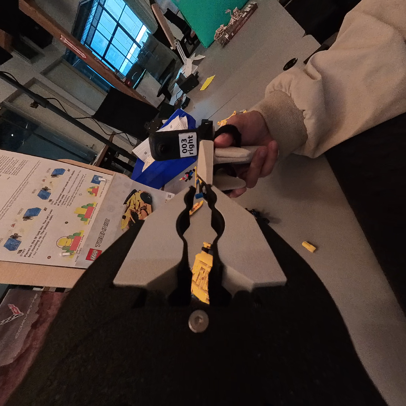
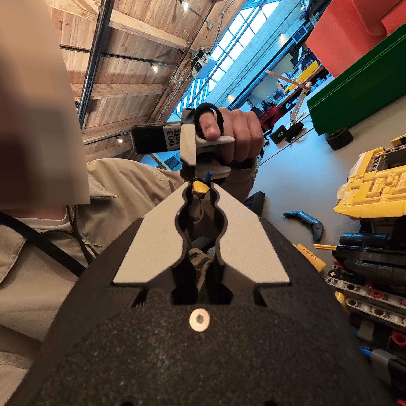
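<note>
My two grippers meet tip to tip above the grey table [image 1: 312, 193]. In the right wrist view my right gripper [image 2: 199, 186] is shut on a small yellow piece [image 2: 198, 188] with a blue pin [image 2: 207, 176] sticking out of it. The left gripper's fingers [image 2: 188, 149] come down onto that piece, held by a hand [image 2: 237, 134]. In the left wrist view my left gripper [image 1: 200, 190] has its jaws nearly together around a small blue piece [image 1: 198, 195], beside a thin yellow rod [image 1: 195, 176]. The right gripper's finger [image 1: 206, 162] touches there. A yellow model [image 1: 201, 274] shows through the gap below.
An instruction sheet [image 1: 55, 208] on a cardboard box and a blue bin [image 1: 167, 167] stand left. Loose yellow [image 1: 308, 246] and dark pieces [image 1: 257, 214] lie on the table. A yellow-and-black brick car [image 2: 373, 197], a black curved part [image 2: 307, 222], tyres [image 2: 339, 138] and a green board [image 2: 362, 87] are right. Both grippers' tips are close together, under 4 cm apart.
</note>
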Demonstrator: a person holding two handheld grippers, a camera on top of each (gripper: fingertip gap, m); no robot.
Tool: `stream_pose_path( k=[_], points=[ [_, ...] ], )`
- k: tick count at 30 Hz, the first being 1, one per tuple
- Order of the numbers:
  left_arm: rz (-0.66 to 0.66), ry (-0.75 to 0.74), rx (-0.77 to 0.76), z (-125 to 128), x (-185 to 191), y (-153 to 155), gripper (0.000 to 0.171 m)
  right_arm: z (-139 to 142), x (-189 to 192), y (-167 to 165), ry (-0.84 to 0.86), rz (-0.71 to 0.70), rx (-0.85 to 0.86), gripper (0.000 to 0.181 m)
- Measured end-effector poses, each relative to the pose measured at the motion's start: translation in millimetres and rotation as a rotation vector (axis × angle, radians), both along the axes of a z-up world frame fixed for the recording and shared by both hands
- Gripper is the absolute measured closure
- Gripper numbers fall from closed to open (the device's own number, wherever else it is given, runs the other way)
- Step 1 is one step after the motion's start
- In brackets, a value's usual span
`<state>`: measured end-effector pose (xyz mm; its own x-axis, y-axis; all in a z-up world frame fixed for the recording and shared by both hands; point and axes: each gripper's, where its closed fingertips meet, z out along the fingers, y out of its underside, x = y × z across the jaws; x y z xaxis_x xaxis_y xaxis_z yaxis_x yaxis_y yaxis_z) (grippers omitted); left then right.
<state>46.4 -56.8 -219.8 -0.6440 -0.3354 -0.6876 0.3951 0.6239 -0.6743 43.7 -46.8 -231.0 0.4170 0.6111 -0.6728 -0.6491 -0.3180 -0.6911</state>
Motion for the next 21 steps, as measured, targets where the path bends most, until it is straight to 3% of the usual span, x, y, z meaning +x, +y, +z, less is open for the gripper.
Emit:
stream_pose_path(
  k=[16, 19, 21],
  points=[
    [0.031, -0.047, 0.046, -9.0, 8.8, -3.9, 0.168, 2.7, 7.2, 0.4, 0.017, -0.044, 0.012, 0.167],
    [0.038, -0.083, 0.017, -0.1, 8.8, -3.3, 0.169, 15.0, 12.4, -4.6, 0.09, -0.038, 0.062, 0.156],
    [0.049, -0.107, 0.031, 1.1, 9.6, -2.0, 0.169, 12.0, 14.4, -4.6, 0.095, -0.032, 0.043, 0.166]
  ],
)
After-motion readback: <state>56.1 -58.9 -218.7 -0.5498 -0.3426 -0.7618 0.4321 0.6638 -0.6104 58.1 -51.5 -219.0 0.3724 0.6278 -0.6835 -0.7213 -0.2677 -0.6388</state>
